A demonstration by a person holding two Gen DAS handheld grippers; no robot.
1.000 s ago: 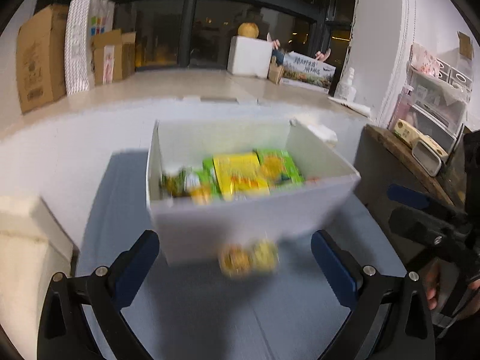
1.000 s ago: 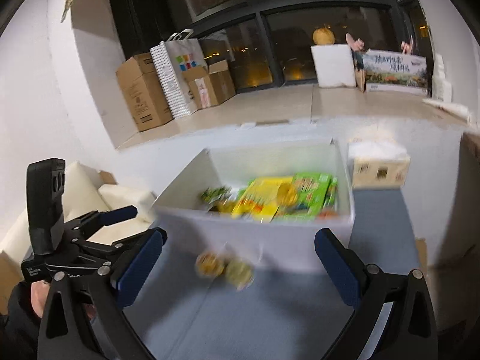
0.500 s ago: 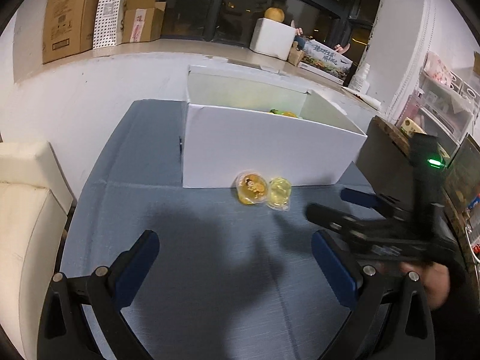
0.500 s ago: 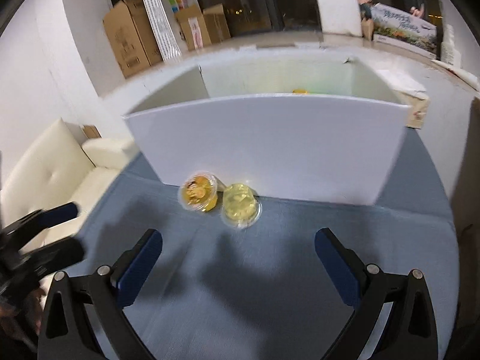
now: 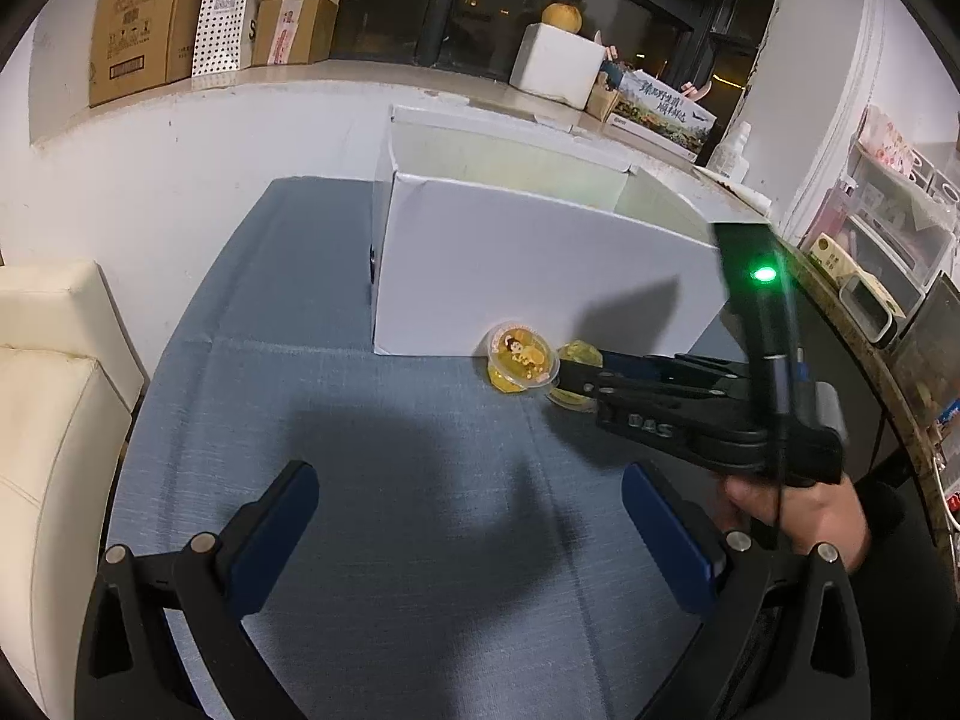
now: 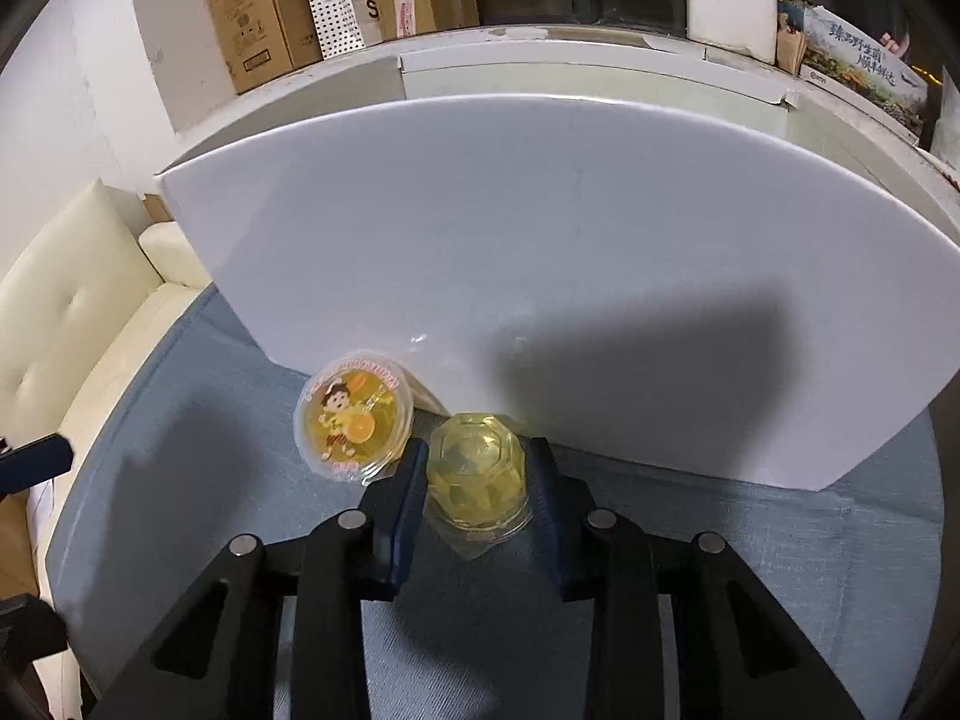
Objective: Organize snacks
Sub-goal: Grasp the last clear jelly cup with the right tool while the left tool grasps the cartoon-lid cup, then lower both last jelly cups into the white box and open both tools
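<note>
- Blue cloth [image 5: 390, 450] was seen spread over the bench, with a white box [image 5: 540, 276] standing on it near the far edge.
- Two jelly cups were seen on the cloth, just in front of the box's near wall.
- The clear cup [image 6: 477, 468] was pinched between the jaws of the right gripper [image 6: 477, 480], one blue pad [image 6: 408, 486] pressed against each side; the cup's faceted base faced the right wrist camera.
- The printed cup [image 6: 354, 423], sealed with a cartoon lid, was seen just to the left of the clear cup, touching or nearly touching the left pad.
- The left gripper [image 5: 474, 534] was held back over bare cloth, its jaws spread wide and nothing between them.
- The right gripper was seen from the left wrist view reaching in from the right, a green light [image 5: 764, 273] lit on its body.
- A cream sofa [image 5: 42, 396] was seen beside the bench on the left.
</note>
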